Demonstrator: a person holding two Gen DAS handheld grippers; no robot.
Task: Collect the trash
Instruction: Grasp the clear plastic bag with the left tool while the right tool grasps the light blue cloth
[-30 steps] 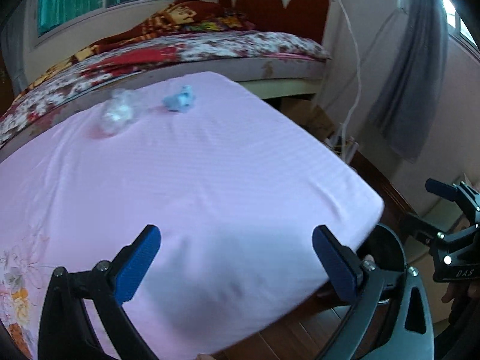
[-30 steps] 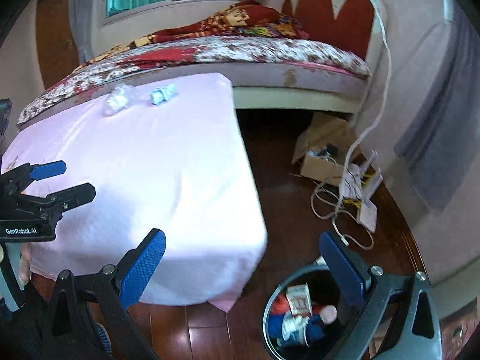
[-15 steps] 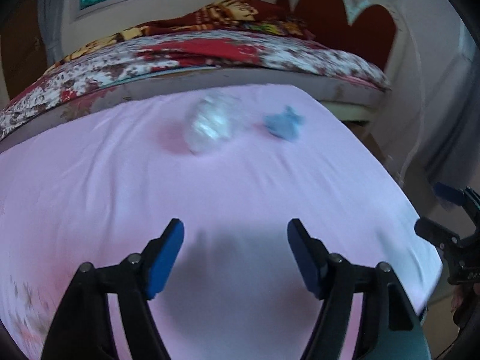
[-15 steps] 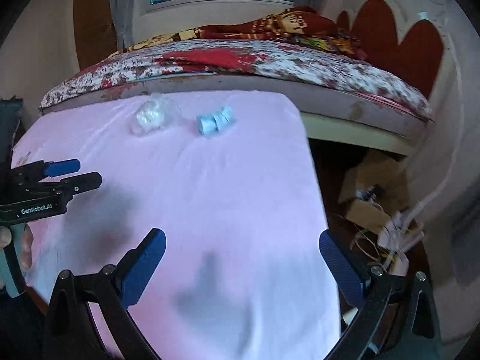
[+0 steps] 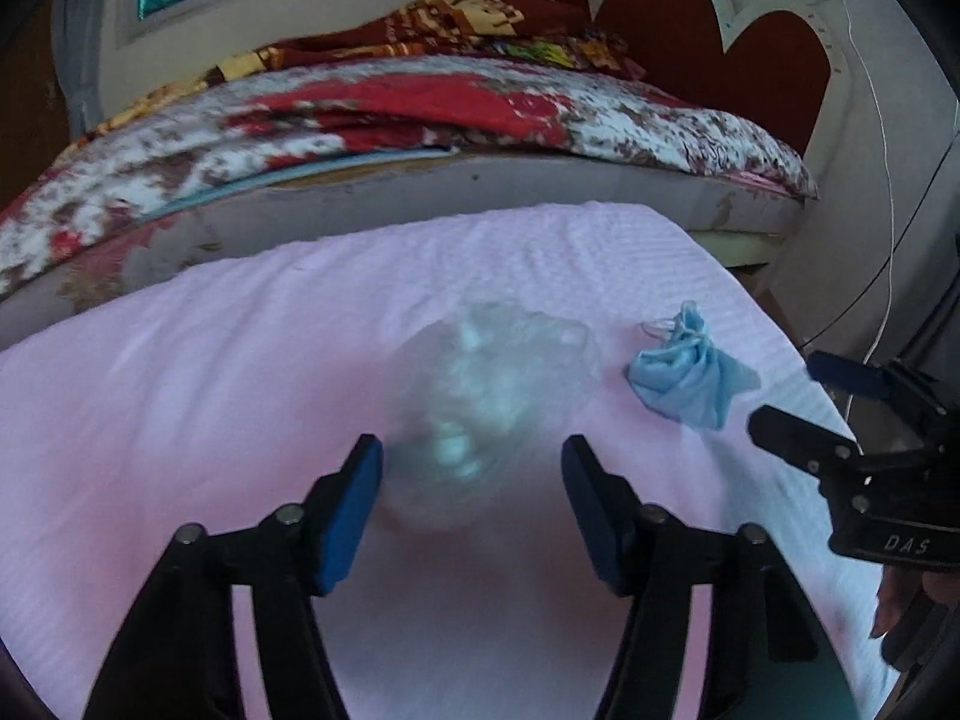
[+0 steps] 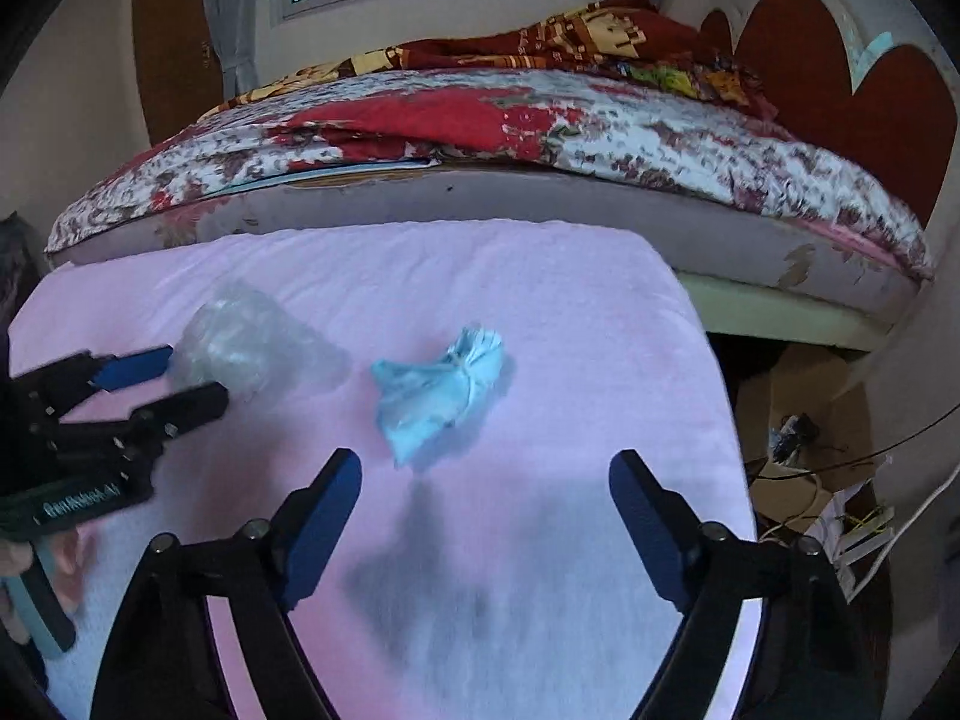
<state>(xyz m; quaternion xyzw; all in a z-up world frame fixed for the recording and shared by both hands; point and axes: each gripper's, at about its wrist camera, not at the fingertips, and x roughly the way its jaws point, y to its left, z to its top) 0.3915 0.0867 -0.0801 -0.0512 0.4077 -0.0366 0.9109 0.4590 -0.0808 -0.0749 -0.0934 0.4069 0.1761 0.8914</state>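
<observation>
I'm holding my left gripper [image 5: 471, 468] wide around the crumpled clear plastic bag [image 5: 486, 402] lying on the pink sheet [image 5: 210, 372]; my right gripper [image 6: 485, 492] is gaping wide near the blue mask [image 6: 438, 390].

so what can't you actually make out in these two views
- Clear plastic wad: motion-blurred in the left wrist view, so whether the left gripper touches it is unclear; its contents are unreadable.
- Blue mask: crumpled, underside hidden in both views.
- Right gripper: its far finger is cut off by the frame edge in the left wrist view.
- Clutter on the floor by the bed: too small and dark to identify, right wrist view.
</observation>
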